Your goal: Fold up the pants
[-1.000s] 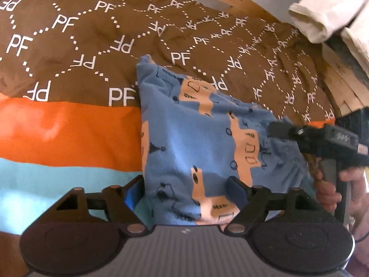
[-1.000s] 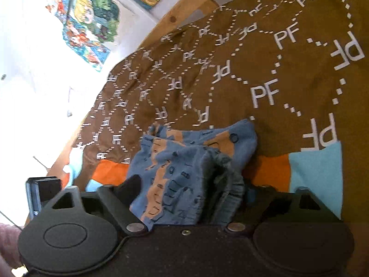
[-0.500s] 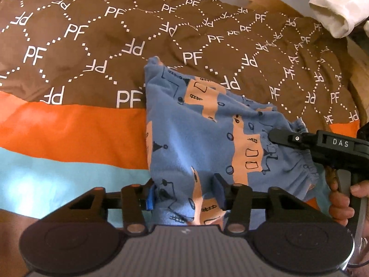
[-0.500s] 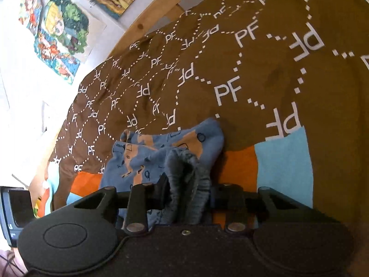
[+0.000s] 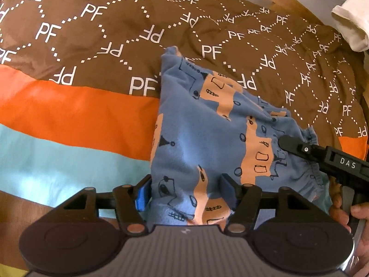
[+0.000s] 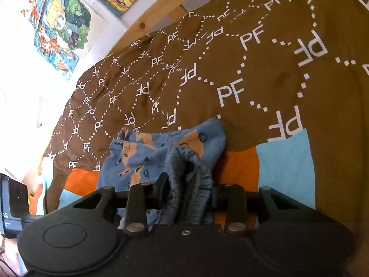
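Note:
The blue pants (image 5: 207, 124) with orange and black print lie folded on the bedspread (image 5: 115, 34). My left gripper (image 5: 186, 188) is shut on the near edge of the pants, cloth bunched between its fingers. My right gripper (image 6: 188, 190) is shut on the gathered waistband of the pants (image 6: 161, 152). It also shows in the left wrist view (image 5: 286, 142), reaching in from the right over the waistband.
The bedspread is brown with white PF letters, with orange (image 5: 80, 108) and light blue (image 5: 57, 157) bands near me. A wooden bed frame (image 6: 161, 11) runs behind it. A white cloth (image 5: 352, 27) lies at the far right. Pictures (image 6: 64, 23) hang on the wall.
Both grippers closed from open onto the pants over the last second. The left gripper's fingers have since spread a little, still pinching cloth. The views have pulled back slightly.

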`<state>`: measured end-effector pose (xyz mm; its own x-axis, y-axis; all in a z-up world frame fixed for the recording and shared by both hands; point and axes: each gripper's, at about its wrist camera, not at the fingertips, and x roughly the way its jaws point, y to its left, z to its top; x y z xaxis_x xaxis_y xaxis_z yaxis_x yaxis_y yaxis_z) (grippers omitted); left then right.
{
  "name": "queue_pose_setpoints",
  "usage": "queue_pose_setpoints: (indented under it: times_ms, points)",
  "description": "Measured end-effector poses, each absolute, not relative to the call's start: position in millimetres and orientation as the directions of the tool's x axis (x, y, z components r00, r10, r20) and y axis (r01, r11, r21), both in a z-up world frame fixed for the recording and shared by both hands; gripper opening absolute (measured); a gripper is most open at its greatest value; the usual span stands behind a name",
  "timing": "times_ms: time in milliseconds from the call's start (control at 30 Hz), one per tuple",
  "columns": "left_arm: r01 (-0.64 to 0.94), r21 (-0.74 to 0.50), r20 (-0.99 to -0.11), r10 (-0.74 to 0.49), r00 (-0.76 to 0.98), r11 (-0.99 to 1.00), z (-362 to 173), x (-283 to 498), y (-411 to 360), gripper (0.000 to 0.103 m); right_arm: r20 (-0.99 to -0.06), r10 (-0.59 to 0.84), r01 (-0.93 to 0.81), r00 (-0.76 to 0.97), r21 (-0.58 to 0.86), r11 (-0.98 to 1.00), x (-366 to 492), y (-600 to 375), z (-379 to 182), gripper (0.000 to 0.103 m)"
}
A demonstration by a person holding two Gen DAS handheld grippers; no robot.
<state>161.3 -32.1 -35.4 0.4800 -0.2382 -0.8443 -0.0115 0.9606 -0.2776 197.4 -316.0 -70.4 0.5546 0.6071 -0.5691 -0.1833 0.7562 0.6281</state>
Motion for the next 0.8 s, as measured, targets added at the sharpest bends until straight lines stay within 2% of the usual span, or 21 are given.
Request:
queue_pose_setpoints:
  times_ms: [233,333,433,667,800]
  points:
    - [-0.031,-0.284,-0.852,-0.238,0.466,0.958,-35,162,-30,0.068,-0.597,0.556,-0.213,0.578,0.547,0.809,192,-306,-63,0.031]
    - [-0.029,-0.293,-0.851,-0.246,0.464,0.956,-35,161,-30,0.064,-0.611,0.524,-0.233,0.593,0.493,0.839,188,-298,-58,0.030]
    - [-0.029,-0.295,-0.848,-0.248,0.468,0.955,-33,158,-30,0.057,-0.620,0.484,-0.267,0.618,0.413,0.871,182,-288,-50,0.028]
    - [0.009,-0.245,-0.835,-0.216,0.505,0.969,-26,149,-38,0.028,-0.608,0.406,-0.341,0.683,0.227,0.912,166,-265,-38,0.024]
    - [0.028,-0.226,-0.827,-0.207,0.524,0.974,-23,145,-43,0.022,-0.593,0.395,-0.344,0.702,0.203,0.917,162,-263,-34,0.023]
